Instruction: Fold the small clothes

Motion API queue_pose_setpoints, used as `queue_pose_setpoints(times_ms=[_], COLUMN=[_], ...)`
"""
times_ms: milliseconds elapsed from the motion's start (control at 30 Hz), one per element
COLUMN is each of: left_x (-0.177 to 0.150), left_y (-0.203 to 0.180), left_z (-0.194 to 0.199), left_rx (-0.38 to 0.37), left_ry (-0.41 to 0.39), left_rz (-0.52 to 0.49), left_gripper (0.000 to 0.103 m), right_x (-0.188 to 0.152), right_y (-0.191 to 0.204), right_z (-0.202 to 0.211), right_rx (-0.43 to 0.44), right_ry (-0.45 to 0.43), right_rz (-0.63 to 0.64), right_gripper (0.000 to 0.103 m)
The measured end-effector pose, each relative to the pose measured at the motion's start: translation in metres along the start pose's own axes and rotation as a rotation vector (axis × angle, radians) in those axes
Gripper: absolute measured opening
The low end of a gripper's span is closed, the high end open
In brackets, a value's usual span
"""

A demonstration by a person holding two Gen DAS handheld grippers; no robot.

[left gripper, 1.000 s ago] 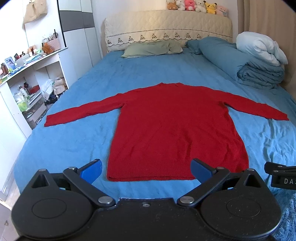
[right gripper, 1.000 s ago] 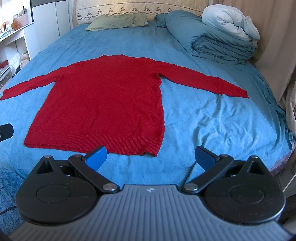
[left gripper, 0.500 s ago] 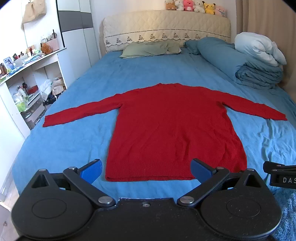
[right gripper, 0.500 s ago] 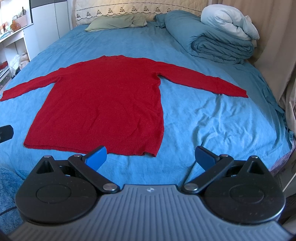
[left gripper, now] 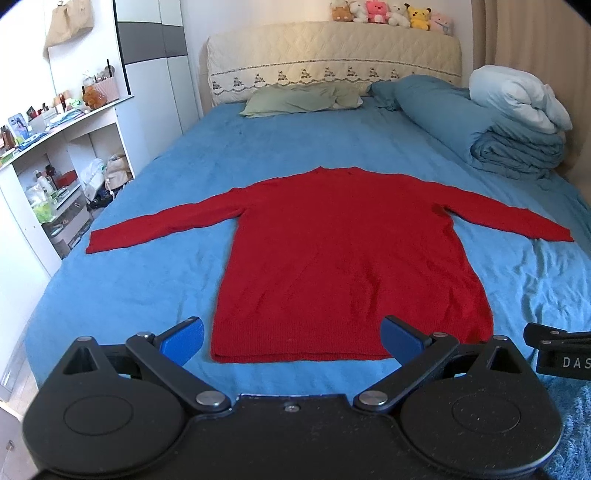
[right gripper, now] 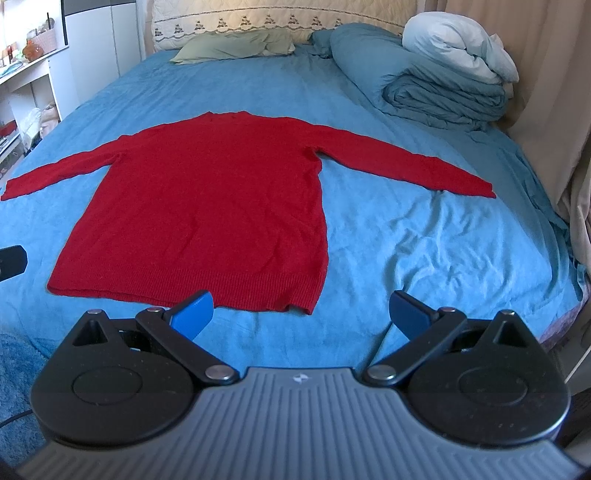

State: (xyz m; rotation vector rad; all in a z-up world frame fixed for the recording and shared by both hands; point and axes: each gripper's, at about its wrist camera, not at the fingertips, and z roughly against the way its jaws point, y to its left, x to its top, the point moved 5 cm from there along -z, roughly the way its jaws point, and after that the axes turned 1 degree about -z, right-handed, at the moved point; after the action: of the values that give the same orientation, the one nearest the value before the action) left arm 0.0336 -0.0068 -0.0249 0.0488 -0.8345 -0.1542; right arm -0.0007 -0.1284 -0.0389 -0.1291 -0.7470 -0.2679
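red sweater [left gripper: 343, 258] flat, hem toward both spread, empty grippers [left gripper: 291, 341] [right gripper: 301, 314], neck toward headboard [left gripper: 332, 55]; left view has crept closer.

Blue bed [left gripper: 295, 147], green pillow [left gripper: 295, 101] at 12 o'clock, rolled duvet [left gripper: 480, 136] at 2, shelves [left gripper: 55, 147] at 9, plush toys [left gripper: 391, 13] on headboard [left gripper: 332, 55]

a home bedroom: bed [left gripper: 295, 147], pillow [left gripper: 295, 99], plush toys [left gripper: 391, 13].
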Motion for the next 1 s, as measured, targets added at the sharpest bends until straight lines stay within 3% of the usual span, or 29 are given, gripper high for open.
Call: queue_pose_setpoints(times_ms=[1000], left_x=[-0.0013], left_y=[0.0038], left_z=[-0.0004], left_rx=[-0.007], left_ry=[0.002], left_rz=[0.020], left_gripper=[0.103], right_x=[-0.0002], right_y=[0.0023], right_z=[0.0011], right_rx=[0.001], right_ry=[-0.004], right_rz=[0.006], right_gripper=[0.103])
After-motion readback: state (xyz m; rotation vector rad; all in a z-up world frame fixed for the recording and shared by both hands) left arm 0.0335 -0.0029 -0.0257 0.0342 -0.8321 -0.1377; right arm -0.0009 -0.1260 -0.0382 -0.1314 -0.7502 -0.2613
